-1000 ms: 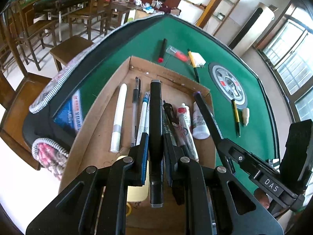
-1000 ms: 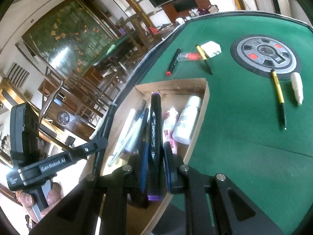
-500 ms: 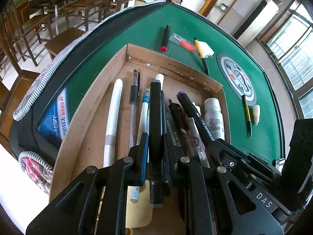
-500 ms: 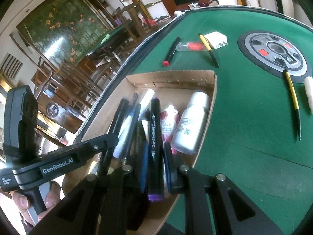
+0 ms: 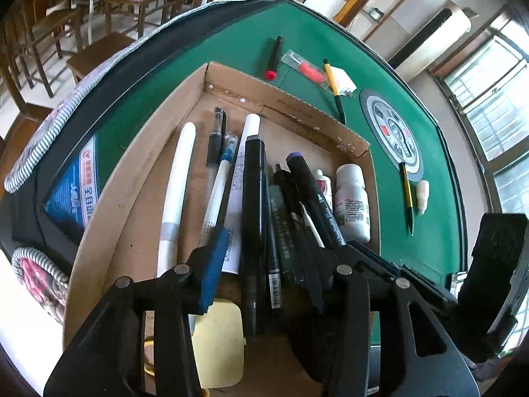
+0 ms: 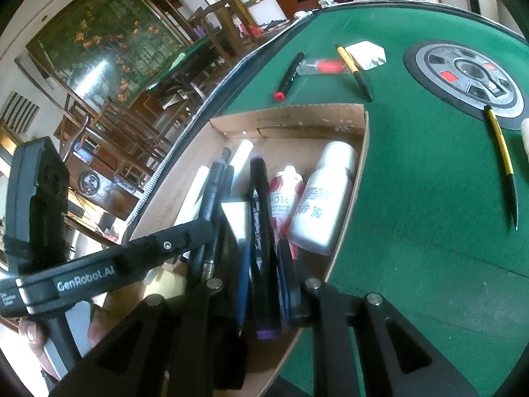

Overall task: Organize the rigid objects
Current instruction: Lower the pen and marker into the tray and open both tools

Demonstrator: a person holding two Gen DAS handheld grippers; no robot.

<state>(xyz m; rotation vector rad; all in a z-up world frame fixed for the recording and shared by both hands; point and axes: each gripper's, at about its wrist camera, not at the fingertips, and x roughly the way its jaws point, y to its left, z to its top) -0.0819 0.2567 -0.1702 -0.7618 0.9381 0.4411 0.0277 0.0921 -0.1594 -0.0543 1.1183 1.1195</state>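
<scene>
An open cardboard box on the green table holds several pens and markers. My left gripper hangs low over it, its jaws opening wide. A thick black marker lies loose in the box between the fingers, and neither pad touches it. My right gripper is just to the right in the same box. Its jaws are starting to open, but the pads still press on a black marker with purple ends. In the left wrist view that purple-capped marker slants up from the right.
The box also holds a white pen, a white bottle, a rose-print tube and a yellow note. On the felt lie a red-tipped black pen, two yellow pens and a round grey panel.
My left jaws have opened and let go of the black marker, which now rests in the box. Both grippers sank lower into the box. The right still grips its marker.
</scene>
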